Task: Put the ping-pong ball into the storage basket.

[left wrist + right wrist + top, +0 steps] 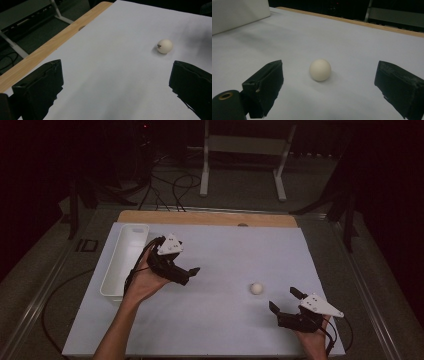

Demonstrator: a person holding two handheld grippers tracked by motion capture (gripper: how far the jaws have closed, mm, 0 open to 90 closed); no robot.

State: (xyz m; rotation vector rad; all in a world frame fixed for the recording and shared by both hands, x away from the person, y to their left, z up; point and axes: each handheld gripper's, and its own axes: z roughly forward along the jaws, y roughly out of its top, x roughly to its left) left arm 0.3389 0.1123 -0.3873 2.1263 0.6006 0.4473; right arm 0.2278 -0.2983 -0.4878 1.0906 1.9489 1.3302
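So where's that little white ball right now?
The ball sits on the white table, right of centre in the high view, just ahead of the open right gripper and far from the tray.

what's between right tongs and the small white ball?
Nothing: bare white tabletop separates the open right tongs from the small white ball, per the right gripper view.

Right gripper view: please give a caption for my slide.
Open right gripper faces a white ball on the white table.

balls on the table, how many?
1. The white ball lies on the white table sheet, right of centre, just ahead of the open right gripper. The tray's inside is partly hidden.
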